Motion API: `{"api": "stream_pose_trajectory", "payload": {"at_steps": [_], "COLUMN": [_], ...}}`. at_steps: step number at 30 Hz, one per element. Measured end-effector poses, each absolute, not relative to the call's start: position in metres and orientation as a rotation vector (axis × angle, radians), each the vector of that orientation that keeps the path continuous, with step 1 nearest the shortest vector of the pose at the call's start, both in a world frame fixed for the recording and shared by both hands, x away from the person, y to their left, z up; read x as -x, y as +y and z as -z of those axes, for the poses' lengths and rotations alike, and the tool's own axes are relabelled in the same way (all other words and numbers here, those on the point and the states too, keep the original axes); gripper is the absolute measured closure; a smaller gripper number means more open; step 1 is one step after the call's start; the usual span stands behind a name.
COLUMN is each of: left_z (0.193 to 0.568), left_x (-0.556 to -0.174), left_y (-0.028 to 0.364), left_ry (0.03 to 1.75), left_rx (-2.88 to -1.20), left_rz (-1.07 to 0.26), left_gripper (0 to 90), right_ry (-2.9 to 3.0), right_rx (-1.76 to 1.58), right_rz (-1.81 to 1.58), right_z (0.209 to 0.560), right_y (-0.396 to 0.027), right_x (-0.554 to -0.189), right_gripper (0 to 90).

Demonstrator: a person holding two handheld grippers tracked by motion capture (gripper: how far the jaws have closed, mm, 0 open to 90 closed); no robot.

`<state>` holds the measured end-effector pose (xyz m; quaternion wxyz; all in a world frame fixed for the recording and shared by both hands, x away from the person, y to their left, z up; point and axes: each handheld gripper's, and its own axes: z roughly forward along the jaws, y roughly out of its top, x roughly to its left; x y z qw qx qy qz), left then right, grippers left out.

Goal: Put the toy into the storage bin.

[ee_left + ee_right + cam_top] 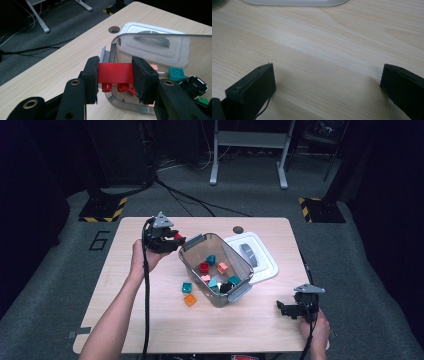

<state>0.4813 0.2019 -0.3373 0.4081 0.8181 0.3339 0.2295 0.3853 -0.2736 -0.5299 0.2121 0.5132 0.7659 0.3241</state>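
Item: red brick (115, 72), clamped between the pads of the left tool (115, 80) at frame centre, at the near rim of the clear bin (152, 37); right tool (327, 82) released, idle over the worktop (324, 37); risk: brick clips rim and twists free.

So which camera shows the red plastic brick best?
The left gripper view: the red plastic brick sits big and sharp between the left gripper pads. In the high view it is a tiny red speck.
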Motion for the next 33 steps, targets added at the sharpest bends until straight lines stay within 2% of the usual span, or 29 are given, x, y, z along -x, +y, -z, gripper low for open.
{"api": "stream_pose_trajectory", "payload": {"at_steps": [17, 25, 33], "left_z": [0.368, 0.389, 0.393], "left_x": [-0.493, -0.497, -0.497], "left_y": [0.178, 0.180, 0.183], "left_ry": [0.842, 0.883, 0.911], "left_rx": [-2.142, -2.192, -2.186], "left_rz": [-0.480, -0.456, -0.450], "left_gripper": [59.1, 59.1, 58.8], "right_ry": [2.127, 2.127, 2.128], "right_rx": [-1.425, -1.425, -1.425], "right_rz": [-0.900, -0.900, -0.900], "right_z": [0.530, 0.530, 0.530], "right_y": [-0.274, -0.274, -0.274], "right_x": [-0.385, -0.385, -0.385], "right_gripper": [0.0, 0.0, 0.0]}}
